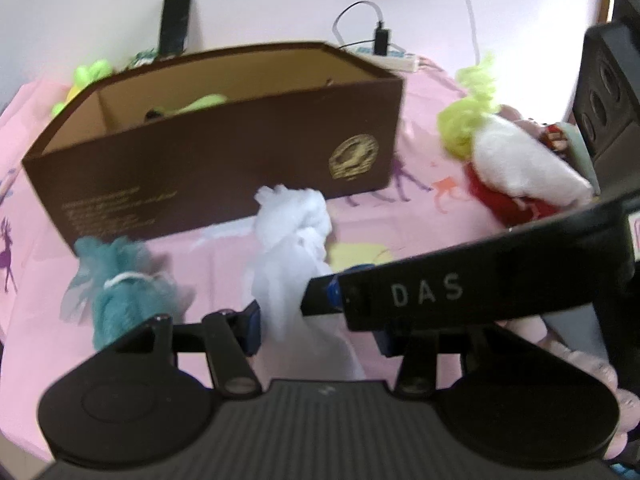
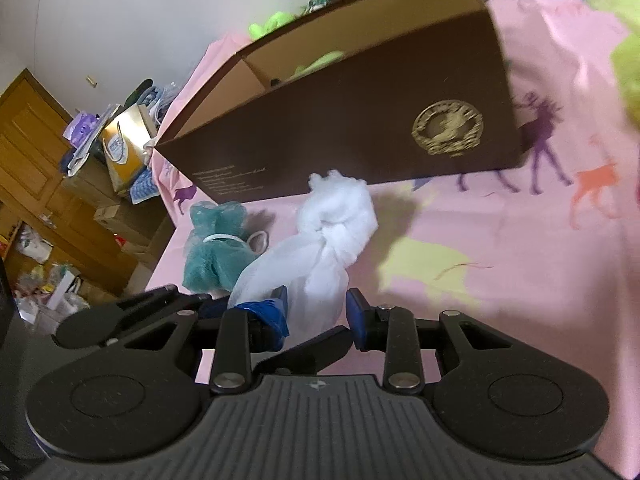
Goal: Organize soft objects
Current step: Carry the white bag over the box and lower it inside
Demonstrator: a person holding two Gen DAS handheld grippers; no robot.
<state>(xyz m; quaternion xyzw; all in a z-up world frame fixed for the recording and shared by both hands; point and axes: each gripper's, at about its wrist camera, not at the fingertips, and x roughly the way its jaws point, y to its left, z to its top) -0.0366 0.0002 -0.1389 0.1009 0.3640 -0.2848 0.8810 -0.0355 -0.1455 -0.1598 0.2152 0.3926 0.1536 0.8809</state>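
The white mesh bath puff (image 2: 332, 236), a long soft bundle of netting, lies on the pink bed sheet with animal prints (image 2: 520, 240) just in front of the open brown cardboard box with a gold emblem (image 2: 360, 120). In the right wrist view its long axis runs from about 7 o'clock to 1 o'clock: the fluffy knotted head points toward the box, and the thin sheer tail comes back to the camera.

The right gripper (image 2: 316, 312) is narrow, and its blue pads seem to pinch the sheer tail — the netting passes right between them. The left gripper (image 1: 316, 320) is half-closed around the same tail, but the right gripper's black finger crosses in front, so I cannot tell if its pads really press the netting.

A teal mesh bath puff with a white cord (image 1: 120, 300) lies at 9 o'clock from the white one, near but apart. A yellow-green fluffy thing (image 1: 200, 102) is inside the box. A red and white plush toy (image 1: 520, 168) rests on the sheet at 3 o'clock of the box.
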